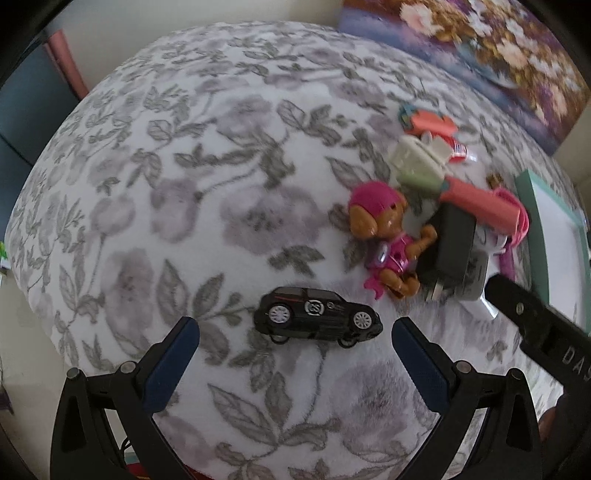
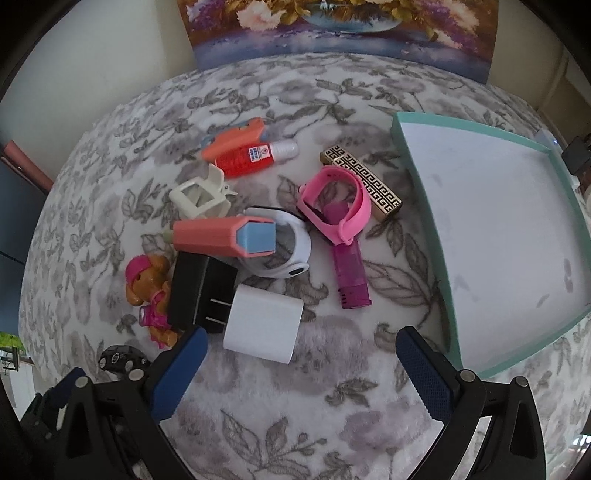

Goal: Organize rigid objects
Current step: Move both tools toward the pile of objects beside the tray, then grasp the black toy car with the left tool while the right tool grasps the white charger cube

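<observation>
toy car: black, on its wheels on the floral blanket, just ahead of and between the left gripper's fingers, untouched
left gripper: jaws spread wide, holding nothing
white charger: lying flat, prongs toward the black adapter, nearest the right gripper
right gripper: jaws wide apart, empty, hovering over the blanket
pile: dog figure with pink cap beside the black adapter; coral case resting over white band; pink wristband across purple stick; cream hair clip; red bottle; gold-patterned bar
teal tray: right of the pile, white floor bare
painting: flowers, behind blanket
</observation>
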